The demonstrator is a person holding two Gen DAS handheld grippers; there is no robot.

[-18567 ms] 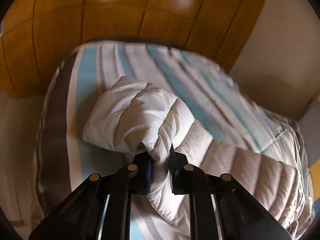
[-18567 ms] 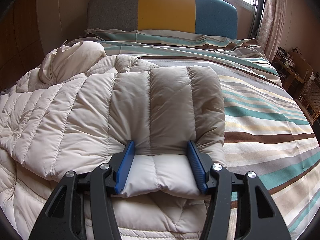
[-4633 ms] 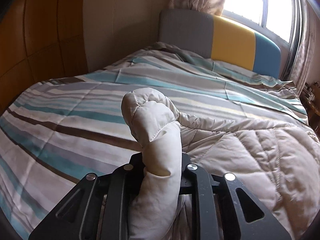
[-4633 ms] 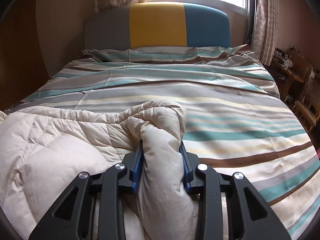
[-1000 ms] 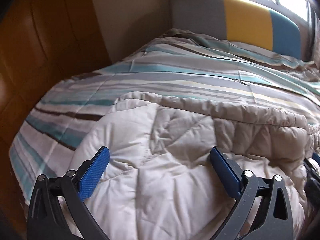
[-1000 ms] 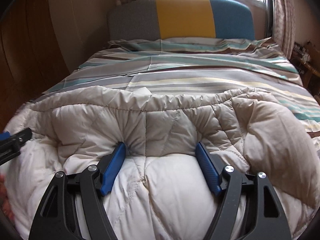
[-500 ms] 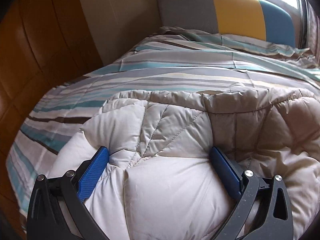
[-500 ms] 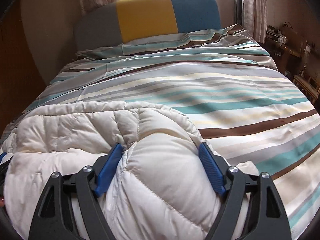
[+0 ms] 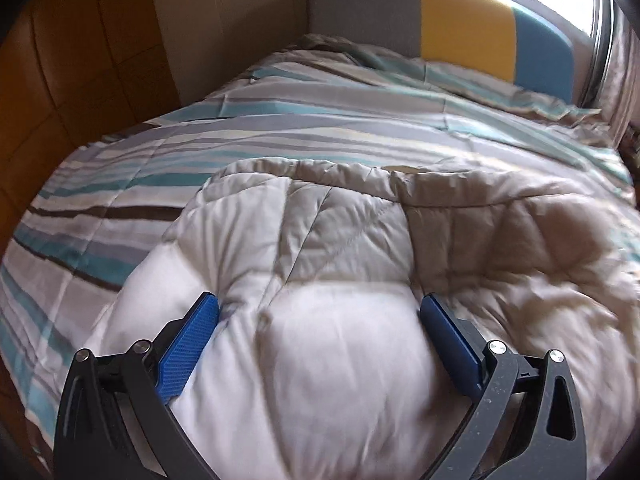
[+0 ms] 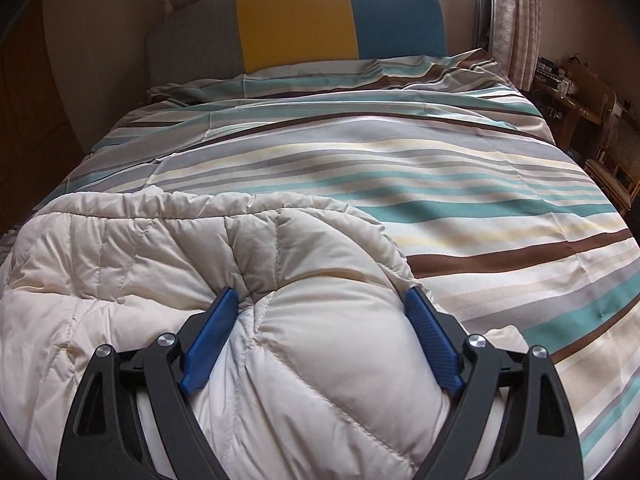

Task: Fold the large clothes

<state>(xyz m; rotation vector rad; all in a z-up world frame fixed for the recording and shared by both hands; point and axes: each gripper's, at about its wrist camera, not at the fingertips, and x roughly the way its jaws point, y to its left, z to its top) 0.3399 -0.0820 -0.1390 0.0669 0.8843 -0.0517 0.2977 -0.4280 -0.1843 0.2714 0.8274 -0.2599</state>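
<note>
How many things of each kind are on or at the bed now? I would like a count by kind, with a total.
Puffy jackets: 1, cream down jacket, folded on the bedspread.
Bedspreads: 1, striped bedspread.
Headboards: 1, grey, yellow and blue headboard.
Grippers: 2, left gripper and right gripper, both open, pressing on the jacket.
Total: 5.

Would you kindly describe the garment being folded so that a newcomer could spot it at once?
Start from the bed with the grey, yellow and blue headboard and its striped duvet. On the near end lies the cream quilted puffer coat. It alone is plain, puffy and stitched into panels, against the flat teal and brown stripes.
</note>
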